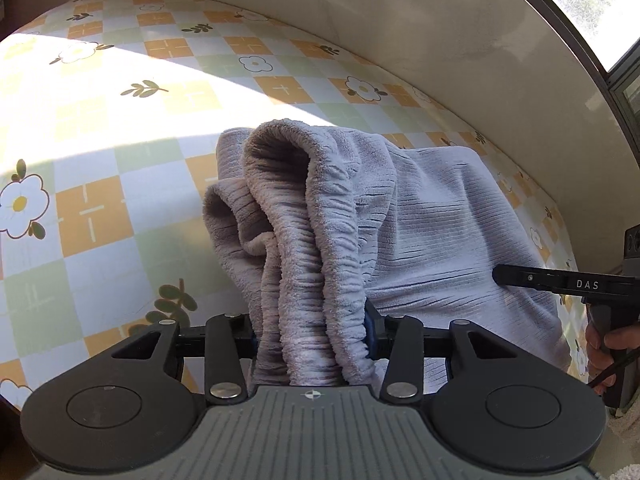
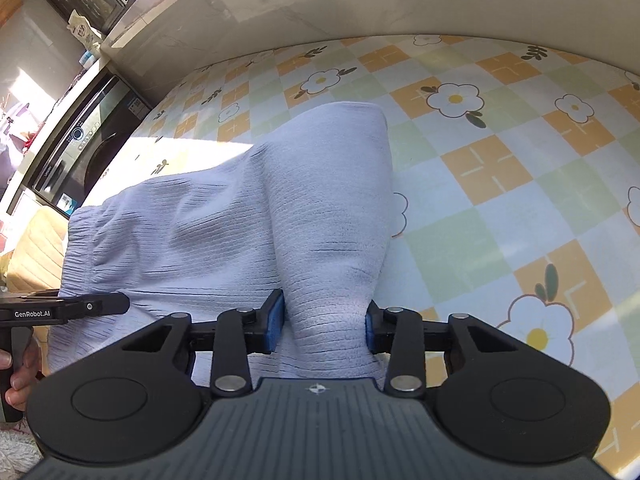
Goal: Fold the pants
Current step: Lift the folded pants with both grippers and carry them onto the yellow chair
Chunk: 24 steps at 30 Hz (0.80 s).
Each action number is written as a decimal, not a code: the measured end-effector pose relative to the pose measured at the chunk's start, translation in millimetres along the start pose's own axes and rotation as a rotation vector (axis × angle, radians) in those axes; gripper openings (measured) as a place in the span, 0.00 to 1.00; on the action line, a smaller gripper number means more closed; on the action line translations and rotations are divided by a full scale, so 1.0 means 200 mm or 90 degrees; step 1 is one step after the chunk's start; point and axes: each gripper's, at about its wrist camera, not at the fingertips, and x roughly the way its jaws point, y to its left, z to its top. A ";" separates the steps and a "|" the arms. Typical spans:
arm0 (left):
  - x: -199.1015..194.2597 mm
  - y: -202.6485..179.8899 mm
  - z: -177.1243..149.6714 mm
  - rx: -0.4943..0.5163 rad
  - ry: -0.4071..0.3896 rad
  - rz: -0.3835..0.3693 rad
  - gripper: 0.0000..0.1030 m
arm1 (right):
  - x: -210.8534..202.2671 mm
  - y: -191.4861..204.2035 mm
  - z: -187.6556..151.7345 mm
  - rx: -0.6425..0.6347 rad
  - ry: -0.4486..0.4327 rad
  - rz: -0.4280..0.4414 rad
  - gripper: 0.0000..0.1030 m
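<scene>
The grey-lilac ribbed fleece pants (image 1: 440, 220) lie on the flowered check tablecloth (image 1: 100, 208). My left gripper (image 1: 312, 336) is shut on the gathered elastic waistband, which bunches up thickly between its blue pads and loops forward in folds. In the right wrist view the pants (image 2: 192, 232) spread to the left, and one leg runs away from me to its hem. My right gripper (image 2: 324, 324) is shut on that leg's near end, the cloth pinched between both blue pads. A black finger (image 1: 560, 282) of the right gripper shows at the left wrist view's right edge.
A pale wall (image 1: 400, 20) runs along the table's far side under a window. A dark appliance (image 2: 92, 140) stands beyond the table's left end. A hand (image 2: 16, 380) grips the left gripper's handle. Sunlight falls across part of the tablecloth (image 2: 500, 200).
</scene>
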 end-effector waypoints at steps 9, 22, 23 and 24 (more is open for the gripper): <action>-0.18 0.04 -0.10 -0.031 -0.021 0.052 0.38 | -0.02 0.27 0.01 -0.072 -0.066 0.046 0.28; -0.49 0.39 -0.20 -0.097 -0.093 0.068 0.38 | 0.12 0.82 0.06 -0.191 -0.069 0.056 0.28; -0.52 0.43 -0.22 -0.102 -0.098 0.067 0.37 | 0.14 0.87 0.06 -0.195 -0.064 0.055 0.28; -0.56 0.48 -0.24 -0.109 -0.107 0.065 0.37 | 0.16 0.94 0.06 -0.202 -0.060 0.054 0.28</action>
